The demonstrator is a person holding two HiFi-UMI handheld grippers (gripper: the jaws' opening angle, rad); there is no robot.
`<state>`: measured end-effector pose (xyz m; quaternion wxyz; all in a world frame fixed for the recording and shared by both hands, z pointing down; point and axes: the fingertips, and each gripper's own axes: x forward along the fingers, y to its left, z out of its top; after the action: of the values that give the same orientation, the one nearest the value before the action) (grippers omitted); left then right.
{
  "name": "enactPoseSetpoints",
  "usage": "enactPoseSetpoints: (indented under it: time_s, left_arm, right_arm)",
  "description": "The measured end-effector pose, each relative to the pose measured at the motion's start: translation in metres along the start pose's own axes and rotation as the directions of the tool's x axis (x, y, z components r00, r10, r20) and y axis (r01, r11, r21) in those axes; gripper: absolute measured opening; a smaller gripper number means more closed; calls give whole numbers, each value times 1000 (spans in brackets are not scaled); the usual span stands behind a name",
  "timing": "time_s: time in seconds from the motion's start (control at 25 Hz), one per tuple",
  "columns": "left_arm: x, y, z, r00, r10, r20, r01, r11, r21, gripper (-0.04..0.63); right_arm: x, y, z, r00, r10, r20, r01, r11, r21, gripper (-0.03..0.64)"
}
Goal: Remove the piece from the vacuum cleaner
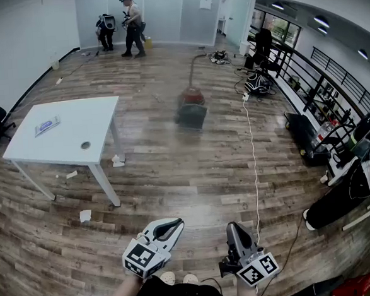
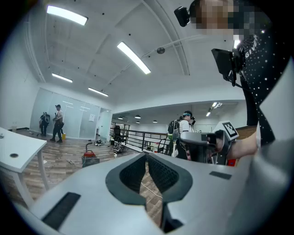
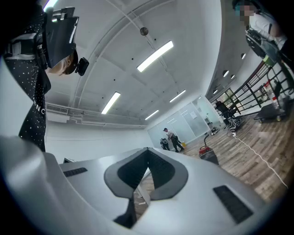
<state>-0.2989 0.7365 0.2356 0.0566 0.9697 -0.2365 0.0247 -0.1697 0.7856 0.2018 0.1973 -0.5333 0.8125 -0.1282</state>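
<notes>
A red vacuum cleaner [image 1: 192,107] with a grey hose stands on the wood floor in the middle of the room, far ahead of both grippers. It also shows small in the left gripper view as the vacuum cleaner [image 2: 90,157] and in the right gripper view as the vacuum cleaner [image 3: 207,152]. My left gripper [image 1: 175,226] is held low near my body, shut, with nothing between its jaws. My right gripper [image 1: 232,228] is beside it, shut and empty too. Both point up and forward.
A white table [image 1: 67,130] stands to the left with scraps of paper [image 1: 85,215] on the floor around it. A white cable [image 1: 254,164] runs along the floor on the right. Railings and equipment [image 1: 335,133] line the right side. Two people [image 1: 121,28] stand at the far end.
</notes>
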Motion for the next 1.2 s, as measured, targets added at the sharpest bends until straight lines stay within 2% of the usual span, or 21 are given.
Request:
enactPoseSetpoints:
  time_s: [0.28, 0.56, 0.76, 1.04, 1.2]
  left_arm:
    - [-6, 16, 0, 1000, -9, -14, 10, 999, 54, 21]
    - [23, 39, -10, 999, 0, -46, 2, 998, 56, 21]
    - [78, 68, -11, 998, -3, -69, 7, 998, 62, 21]
    - [179, 103, 8, 999, -35, -35, 36, 998, 47, 21]
    - [226, 122, 13, 999, -23, -36, 25, 998, 62, 21]
  right_arm:
    - [16, -5, -9, 1000, -25, 16, 25, 1000, -7, 11]
    - [40, -36, -16, 1000, -19, -2, 19, 999, 38, 11]
    - [83, -86, -3, 1000, -6, -8, 7, 999, 43, 11]
    - [145, -166, 28, 1000, 22, -14, -21, 999, 36, 11]
    - [170, -208, 43, 999, 41, -20, -40, 999, 30, 11]
